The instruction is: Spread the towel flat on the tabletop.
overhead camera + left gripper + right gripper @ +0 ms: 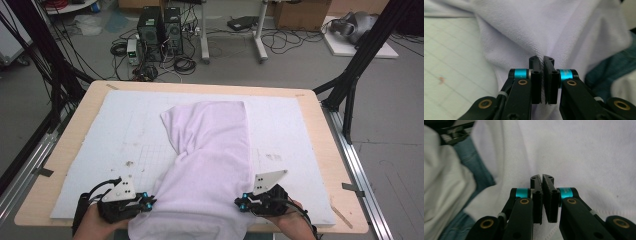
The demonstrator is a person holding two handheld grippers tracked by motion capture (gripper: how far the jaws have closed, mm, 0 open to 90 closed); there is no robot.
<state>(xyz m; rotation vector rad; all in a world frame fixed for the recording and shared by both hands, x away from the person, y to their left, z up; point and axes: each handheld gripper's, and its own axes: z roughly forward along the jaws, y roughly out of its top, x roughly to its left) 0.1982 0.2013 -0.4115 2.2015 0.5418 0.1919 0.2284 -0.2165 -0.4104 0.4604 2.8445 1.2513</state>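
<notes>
Clamping a ridge of pale fabric, the left gripper (542,60) has its two black jaws pressed together with a thin fold of the white garment (549,30) pinched between them, as its own view shows. The right gripper (542,178) is clenched the same way in its own view, its two jaws squeezing the cloth near a stitched hem at the lower edge. Each gripper carries two turquoise collars beside the jaws and brass-coloured pivot screws on the black links.

From the high view, the left gripper (145,201) grips the garment's near left edge and the right gripper (243,202) its near right edge, so two grippers hold one garment (210,150). One grey three-cornered plate sits on top of each gripper, two in all. The cloth runs from the near table edge away across the middle, narrowing partway and ending in a straight far edge; its near end hangs over the table's front.

Under it lies one white mat (120,120) with a faint grid and a few small brown stains, spread over one pale wooden table (75,130). Beyond the table, two dark computer towers (160,30) stand on the grey floor among tangled cables.
</notes>
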